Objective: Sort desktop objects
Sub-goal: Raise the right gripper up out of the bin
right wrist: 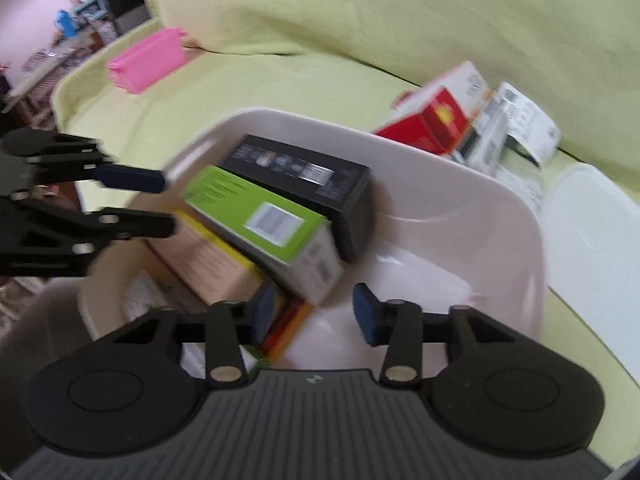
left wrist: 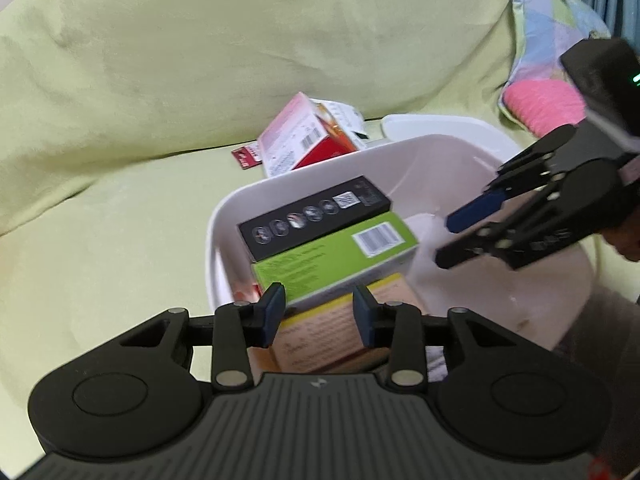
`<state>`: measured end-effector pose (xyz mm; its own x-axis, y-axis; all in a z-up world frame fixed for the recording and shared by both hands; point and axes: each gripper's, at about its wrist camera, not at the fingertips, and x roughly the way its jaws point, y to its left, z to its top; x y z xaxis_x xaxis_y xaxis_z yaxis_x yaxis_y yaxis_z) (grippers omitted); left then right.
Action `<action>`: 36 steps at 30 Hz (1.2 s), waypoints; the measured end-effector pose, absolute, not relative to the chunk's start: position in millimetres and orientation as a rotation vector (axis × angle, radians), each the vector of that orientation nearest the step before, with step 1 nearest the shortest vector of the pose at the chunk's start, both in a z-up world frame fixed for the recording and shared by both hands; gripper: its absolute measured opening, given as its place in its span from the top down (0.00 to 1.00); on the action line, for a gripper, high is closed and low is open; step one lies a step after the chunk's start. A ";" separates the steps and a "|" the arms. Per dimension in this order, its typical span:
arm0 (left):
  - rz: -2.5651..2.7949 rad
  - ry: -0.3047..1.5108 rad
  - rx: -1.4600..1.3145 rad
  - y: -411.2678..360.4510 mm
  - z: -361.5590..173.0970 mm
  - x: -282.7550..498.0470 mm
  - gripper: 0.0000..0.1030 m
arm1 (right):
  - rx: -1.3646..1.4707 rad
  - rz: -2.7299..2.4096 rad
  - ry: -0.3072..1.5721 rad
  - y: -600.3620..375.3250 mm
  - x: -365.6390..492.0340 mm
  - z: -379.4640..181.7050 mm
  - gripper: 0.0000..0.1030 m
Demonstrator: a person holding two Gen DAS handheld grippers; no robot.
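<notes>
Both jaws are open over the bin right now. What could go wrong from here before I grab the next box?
The green box and black box lean tilted on the stack in the white bin; a nudge could slide them. The left gripper and right gripper hover close over the same bin and might collide. The red box leans against other cartons outside the bin; pulling it may topple them.

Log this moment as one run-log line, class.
left tool: open | right tool: open | white bin: black box, green box inside
</notes>
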<state>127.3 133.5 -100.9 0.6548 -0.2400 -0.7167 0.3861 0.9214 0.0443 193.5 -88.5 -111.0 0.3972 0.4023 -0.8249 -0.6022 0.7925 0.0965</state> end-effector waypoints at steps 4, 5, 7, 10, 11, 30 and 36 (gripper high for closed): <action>-0.348 0.792 0.171 131.5 -105.3 122.3 0.58 | -0.238 0.640 0.965 -76.2 196.1 -118.4 0.75; -0.346 0.796 0.164 131.6 -106.6 121.5 0.58 | -0.240 0.639 0.964 -73.1 196.8 -120.2 0.75; -0.340 0.803 0.154 132.2 -108.7 120.7 0.58 | -0.243 0.637 0.961 -67.0 198.1 -123.9 0.76; -0.329 0.808 0.147 133.3 -110.3 120.2 0.58 | -0.249 0.634 0.956 -58.2 199.8 -129.3 0.81; -0.328 0.807 0.146 133.4 -110.4 119.9 0.58 | -0.262 0.625 0.952 -60.3 196.3 -128.6 0.81; -0.310 0.812 0.128 133.1 -115.2 120.3 0.58 | -0.120 0.475 0.934 -65.6 233.7 -131.2 0.81; -0.304 0.807 0.128 135.1 -112.8 118.1 0.58 | -0.050 0.455 0.949 -84.8 231.7 -130.2 0.79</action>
